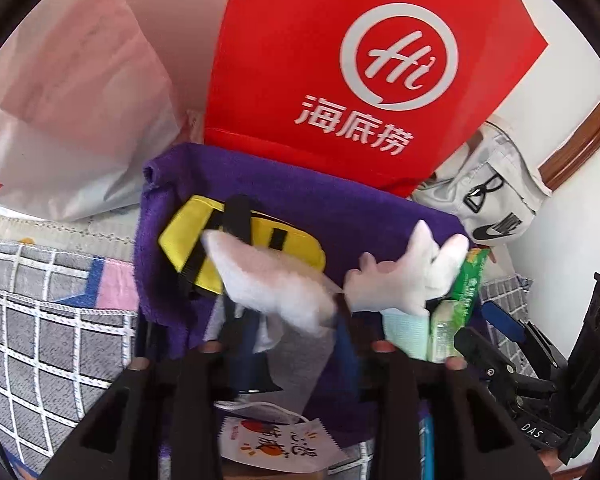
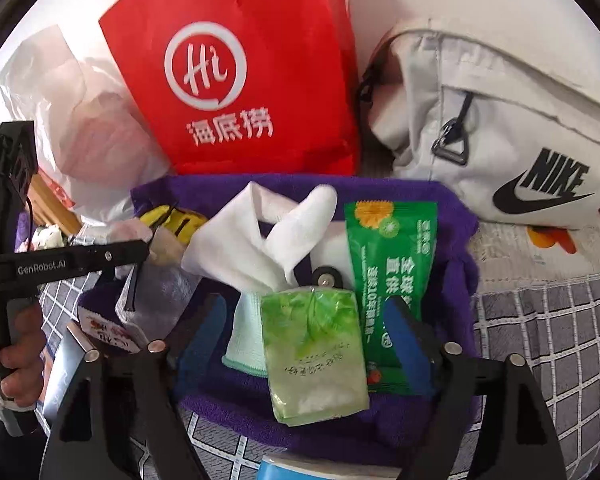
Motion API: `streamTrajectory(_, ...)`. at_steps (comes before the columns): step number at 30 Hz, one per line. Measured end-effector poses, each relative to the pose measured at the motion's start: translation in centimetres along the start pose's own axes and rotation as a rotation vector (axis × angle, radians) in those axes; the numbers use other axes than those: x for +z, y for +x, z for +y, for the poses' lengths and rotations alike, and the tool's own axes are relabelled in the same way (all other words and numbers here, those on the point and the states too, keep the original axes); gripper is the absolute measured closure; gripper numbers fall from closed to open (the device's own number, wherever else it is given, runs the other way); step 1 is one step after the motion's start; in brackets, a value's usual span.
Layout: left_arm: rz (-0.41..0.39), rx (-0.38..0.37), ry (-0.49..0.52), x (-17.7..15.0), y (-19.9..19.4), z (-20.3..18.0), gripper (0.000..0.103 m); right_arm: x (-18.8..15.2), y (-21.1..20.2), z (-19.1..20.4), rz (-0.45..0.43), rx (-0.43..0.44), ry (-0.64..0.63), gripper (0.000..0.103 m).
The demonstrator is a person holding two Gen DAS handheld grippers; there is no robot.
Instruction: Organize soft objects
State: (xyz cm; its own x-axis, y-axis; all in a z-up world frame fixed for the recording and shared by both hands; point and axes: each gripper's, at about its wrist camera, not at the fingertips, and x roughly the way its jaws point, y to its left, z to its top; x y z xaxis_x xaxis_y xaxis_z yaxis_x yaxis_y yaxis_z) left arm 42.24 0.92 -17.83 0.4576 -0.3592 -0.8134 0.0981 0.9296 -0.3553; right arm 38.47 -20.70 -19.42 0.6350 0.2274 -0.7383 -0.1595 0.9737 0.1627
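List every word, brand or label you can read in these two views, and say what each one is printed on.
"Hi" and "海底捞": red bag.
"NIKE" with swoosh: white bag.
"GenRobot.AI": left gripper, its body seen from the right wrist.
"DAS": right gripper, its body seen from the left wrist.
Green packet: Chinese print, too distorted to read surely.
Tissue pack and white paper packet: print too blurred.

A red bag carries a white circle logo and white characters; the towel is deep purple. White gloves, a green packet with an orange flower, a pale-green tissue pack — all on grey bedding with a white grid. The pouch is yellow and black.
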Motion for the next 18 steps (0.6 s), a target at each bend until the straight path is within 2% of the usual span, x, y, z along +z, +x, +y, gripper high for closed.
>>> streamTrajectory(1, -0.006, 0.0, 0.001, 0.0, -0.1, -0.1, 0.043, 0.0, -0.3, 0.0, -0.012, 0.004, 0.001, 0.022)
streamTrajectory(8, -0.036, 0.068, 0.03, -0.2, -2.3, -1.5, 0.039, 0.1, -3.0, 0.7, -0.064, -0.018, -0.009, 0.021)
streamTrajectory(11, -0.057, 0.111, 0.042, -0.9, -3.7, -1.9, 0.03, -0.4, -4.8, 1.3, -0.082, -0.03, -0.008, 0.017)
streamTrajectory(18, -0.056, 0.104, 0.015, -4.4, -7.7, -2.2, 0.03, -2.3, -9.4, 2.9, -0.074, -0.023, -0.028, 0.017)
